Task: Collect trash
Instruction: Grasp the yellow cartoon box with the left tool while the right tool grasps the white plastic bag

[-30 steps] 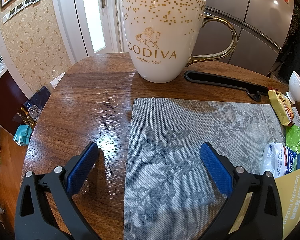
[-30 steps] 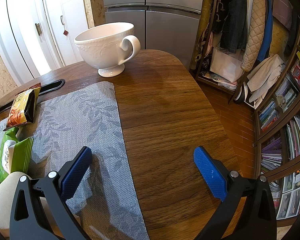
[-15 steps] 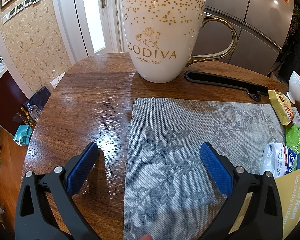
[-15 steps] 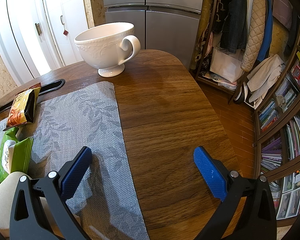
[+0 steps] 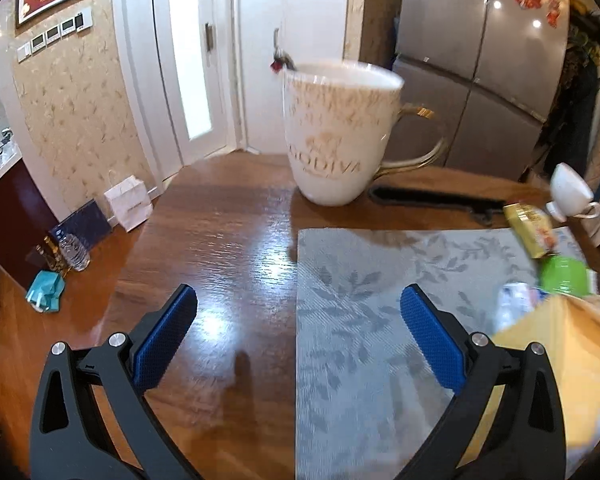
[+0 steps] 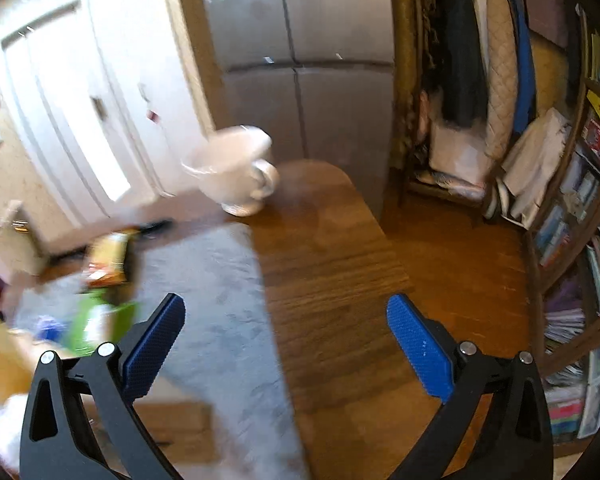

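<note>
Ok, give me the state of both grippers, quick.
Left gripper: open, holding nothing, above the table.
Right gripper: open, holding nothing, above the table.

- Left gripper (image 5: 298, 334) jaws wide apart, empty, above table (image 5: 228, 240).
- Mug (image 5: 338, 132) near far edge.
- Wrappers (image 5: 540, 240) on placemat's (image 5: 380, 280) right edge.

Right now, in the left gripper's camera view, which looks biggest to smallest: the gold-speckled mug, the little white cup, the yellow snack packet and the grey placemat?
1. Grey placemat
2. Gold-speckled mug
3. Yellow snack packet and little white cup: they look about alike, so I won't rank them.

This is only apparent size; the cup sits at the distorted edge.
</note>
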The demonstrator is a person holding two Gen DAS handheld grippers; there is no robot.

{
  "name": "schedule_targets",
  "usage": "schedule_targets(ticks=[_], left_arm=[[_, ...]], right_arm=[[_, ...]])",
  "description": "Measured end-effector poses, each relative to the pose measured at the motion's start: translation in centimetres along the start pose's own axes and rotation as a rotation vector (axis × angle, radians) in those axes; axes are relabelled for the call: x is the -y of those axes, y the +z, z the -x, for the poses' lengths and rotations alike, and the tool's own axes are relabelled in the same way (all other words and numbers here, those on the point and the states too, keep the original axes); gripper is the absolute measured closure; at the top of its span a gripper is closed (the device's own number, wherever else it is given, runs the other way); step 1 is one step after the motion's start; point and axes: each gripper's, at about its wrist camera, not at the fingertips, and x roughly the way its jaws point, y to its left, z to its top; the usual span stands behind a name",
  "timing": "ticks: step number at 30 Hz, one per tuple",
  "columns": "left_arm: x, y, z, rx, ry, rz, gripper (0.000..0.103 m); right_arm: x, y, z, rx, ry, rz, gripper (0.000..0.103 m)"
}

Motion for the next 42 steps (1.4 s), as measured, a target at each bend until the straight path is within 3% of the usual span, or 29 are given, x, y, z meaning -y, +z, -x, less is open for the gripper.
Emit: schedule_targets(ticks=[3, 7, 14, 18, 23, 28, 40, 42], left_arm=[[0.1, -0.5, 3.0, 0.053, -0.028, -0.005, 0.001], [1.3, -1.8, 6.3, 0.076, -0.122, -0.043, 0.001], [5.4, -4.6, 8.6, 0.065, -0.225, -0.179, 0.001], [7.4, -5.5, 8.0, 0.061, -0.213, -0.268, 0.001], [8.5, -5.1, 6.8, 0.057, -0.233, -0.277, 0.001], [8.9, -5.4, 8.0, 0.070, -0.290, -0.293, 0.001], [12.2, -5.0, 5.8, 0.088, -0.242, -0.351, 0.001], [12.4, -4.8, 5.4, 0.089, -0.241, -0.345, 0.001]], right_arm=[[-1.5, -1.5, 2.9, 0.032, 0.075, 0.046, 0.004], [-5.0, -4.1, 6.0, 0.039, 0.156, 0.157, 0.004], [-9.1, -8.4, 6.0, -0.016, 0.194, 0.294, 0.005], [-10.2, -9.6, 4.3, -0.071, 0.193, 0.315, 0.015], [-11.5, -9.9, 2.6, -0.116, 0.216, 0.333, 0.024], [-11.8, -9.7, 2.9, -0.104, 0.208, 0.350, 0.025], [-12.4, -9.5, 1.1, -0.139, 0.213, 0.337, 0.029], [-12.6, -9.5, 0.8, -0.150, 0.212, 0.344, 0.034]])
